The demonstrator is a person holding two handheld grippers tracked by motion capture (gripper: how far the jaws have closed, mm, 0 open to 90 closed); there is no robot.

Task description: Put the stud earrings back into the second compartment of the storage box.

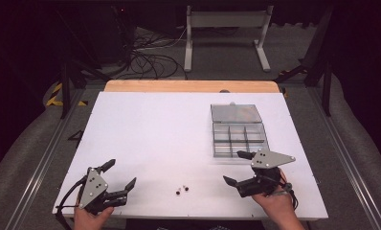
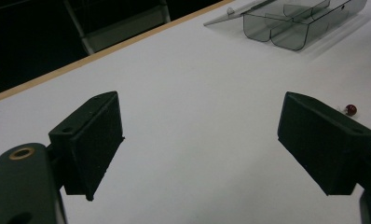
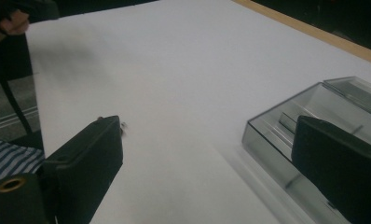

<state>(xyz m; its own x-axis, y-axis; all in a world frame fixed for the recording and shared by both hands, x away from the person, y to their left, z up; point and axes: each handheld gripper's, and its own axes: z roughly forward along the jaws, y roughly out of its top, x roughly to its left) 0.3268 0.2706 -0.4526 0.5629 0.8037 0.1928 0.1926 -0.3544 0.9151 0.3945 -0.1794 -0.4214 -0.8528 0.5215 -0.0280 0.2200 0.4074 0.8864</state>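
Observation:
Two tiny dark beads (image 1: 182, 190) lie on the white table (image 1: 155, 129) near its front edge, between the two grippers. My left gripper (image 1: 119, 174) rests at the front left, open and holding nothing. In the left gripper view one red bead (image 2: 350, 109) peeks from behind the right-hand jaw of the left gripper (image 2: 200, 140). My right gripper (image 1: 237, 167) hovers at the front right, open, just in front of a clear compartment box (image 1: 239, 139). In the right gripper view the right gripper (image 3: 207, 158) shows one jaw overlapping the box (image 3: 281, 126) and a small bead (image 3: 123, 125) at the other jaw's tip.
The box's lid (image 1: 235, 113) lies open flat behind it. A wooden strip (image 1: 191, 86) runs along the table's far edge. Beyond it stand a white frame (image 1: 225, 33) and cables (image 1: 150, 60) on the floor. The other hand (image 3: 13, 21) appears far off.

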